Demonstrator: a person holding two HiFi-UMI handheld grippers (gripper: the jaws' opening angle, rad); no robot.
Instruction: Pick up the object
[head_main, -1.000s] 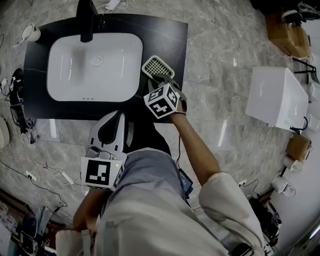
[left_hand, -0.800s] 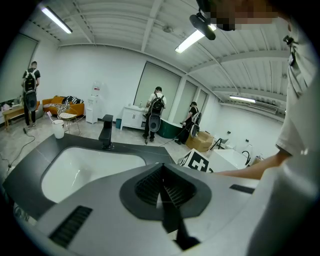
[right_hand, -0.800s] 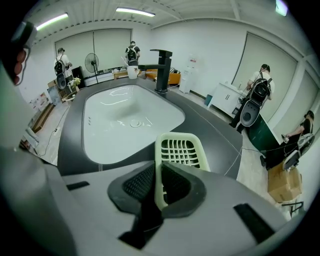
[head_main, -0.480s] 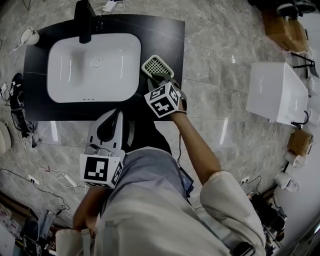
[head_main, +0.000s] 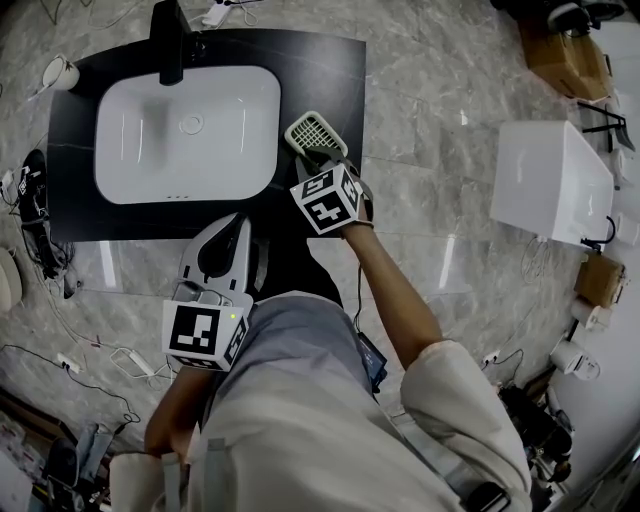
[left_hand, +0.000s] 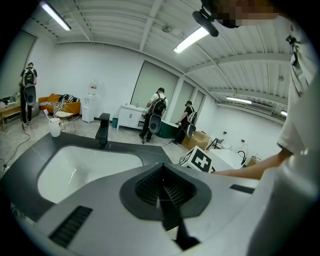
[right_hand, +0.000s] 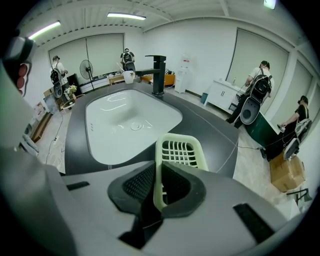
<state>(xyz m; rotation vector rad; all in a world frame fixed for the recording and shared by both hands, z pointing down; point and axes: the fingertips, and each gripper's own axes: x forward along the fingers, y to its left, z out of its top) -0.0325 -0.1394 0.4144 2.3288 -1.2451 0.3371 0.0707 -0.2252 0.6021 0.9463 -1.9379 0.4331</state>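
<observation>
A pale green slotted basket (head_main: 313, 132) hangs over the right part of the black countertop (head_main: 325, 70), beside the white basin (head_main: 185, 130). My right gripper (head_main: 324, 157) is shut on the basket's near rim. In the right gripper view the rim (right_hand: 157, 165) stands upright between the dark pads (right_hand: 180, 186), and the basket's grid (right_hand: 181, 150) sticks out beyond them. My left gripper (head_main: 236, 226) hovers at the counter's front edge, below the basin. Its jaws meet in the left gripper view, where the left gripper (left_hand: 160, 186) holds nothing.
A black faucet (head_main: 170, 40) stands at the basin's far side. A white box-shaped fixture (head_main: 555, 195) sits on the marble floor to the right, with cardboard boxes (head_main: 570, 60) beyond it. Cables (head_main: 35, 215) lie left of the counter. Several people (right_hand: 255, 97) stand in the background.
</observation>
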